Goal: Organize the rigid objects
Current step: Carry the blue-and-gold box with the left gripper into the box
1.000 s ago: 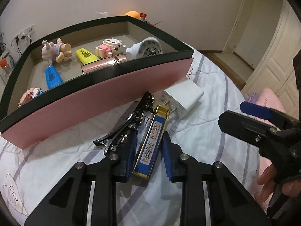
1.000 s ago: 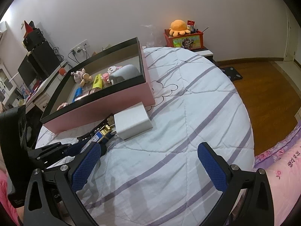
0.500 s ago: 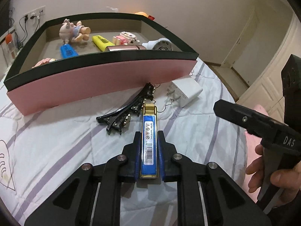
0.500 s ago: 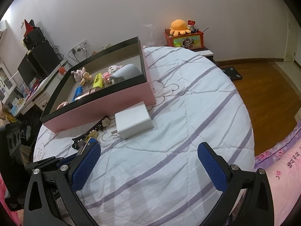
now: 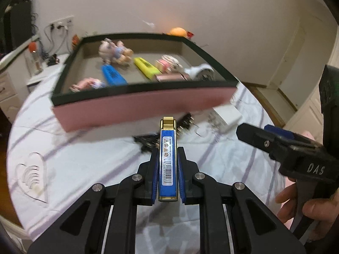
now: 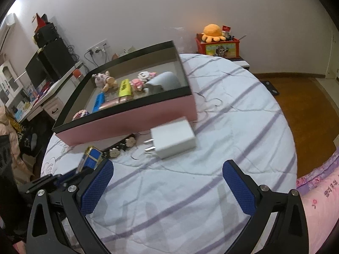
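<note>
Blue-and-gold lighter [image 5: 167, 158] clenched in left tongs [image 5: 167, 169], pointing at the pink black-rimmed box [image 5: 137, 108].
Box sits straight ahead along the lighter's length; right tongs [image 6: 167, 188] released, idle beside it.

Support: a bed [image 6: 222, 114] covered in a white sheet with purple stripes is carrying everything.
Tray: a pink-sided box [image 6: 135, 120] is sitting on the sheet.
Charger: a white plug adapter [image 6: 172, 139] is lying just beside the box.
Clip: a black hair clip [image 6: 118, 148] is lying near the box's front wall.
</note>
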Demonstrator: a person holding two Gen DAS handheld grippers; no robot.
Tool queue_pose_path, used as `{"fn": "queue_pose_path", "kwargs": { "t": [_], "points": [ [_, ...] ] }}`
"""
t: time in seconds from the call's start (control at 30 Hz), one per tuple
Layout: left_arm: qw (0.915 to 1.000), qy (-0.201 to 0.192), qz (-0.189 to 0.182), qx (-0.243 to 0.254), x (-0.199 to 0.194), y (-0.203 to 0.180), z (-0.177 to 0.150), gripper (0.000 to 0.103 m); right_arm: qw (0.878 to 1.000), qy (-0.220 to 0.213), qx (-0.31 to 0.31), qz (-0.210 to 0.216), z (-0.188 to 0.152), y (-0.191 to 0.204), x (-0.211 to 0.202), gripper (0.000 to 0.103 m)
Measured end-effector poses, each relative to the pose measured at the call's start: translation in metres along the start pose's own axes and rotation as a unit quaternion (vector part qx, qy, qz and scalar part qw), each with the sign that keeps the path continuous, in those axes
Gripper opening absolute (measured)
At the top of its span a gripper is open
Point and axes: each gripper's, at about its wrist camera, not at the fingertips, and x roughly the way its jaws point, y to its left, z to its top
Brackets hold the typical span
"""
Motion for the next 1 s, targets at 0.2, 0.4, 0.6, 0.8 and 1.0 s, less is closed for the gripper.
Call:
{"fn": "queue_pose_path", "kwargs": {
  "t": [0.2, 0.4, 0.6, 0.8, 1.0],
  "points": [
    [0.9988, -0.035, 0.035, -0.005, -0.017, 0.015, 0.021, 0.015, 1.0, -0.006, -0.024, 0.009, 0.014, 0.02, 0.006, 0.103],
    [0.9967, -0.062, 0.053, -0.007, -0.017, 0.031, 0.059, 0.015, 0.999, -0.01, -0.029, 0.011, 0.027, 0.024, 0.017, 0.103],
    [0.9965, -0.052, 0.063, -0.019, 0.02, 0.048, 0.095, 0.015, 1.0, -0.002, -0.027, 0.012, 0.037, 0.02, 0.034, 0.103],
    [0.9961, -0.04, 0.071, -0.034, 0.049, 0.063, 0.11, 0.015, 1.0, 0.005, -0.026, 0.015, 0.044, 0.014, 0.043, 0.103],
    [0.9958, -0.015, 0.084, -0.033, 0.075, 0.069, 0.116, 0.016, 1.0, 0.009, -0.02, 0.016, 0.046, 0.01, 0.049, 0.103]
  ]
}}
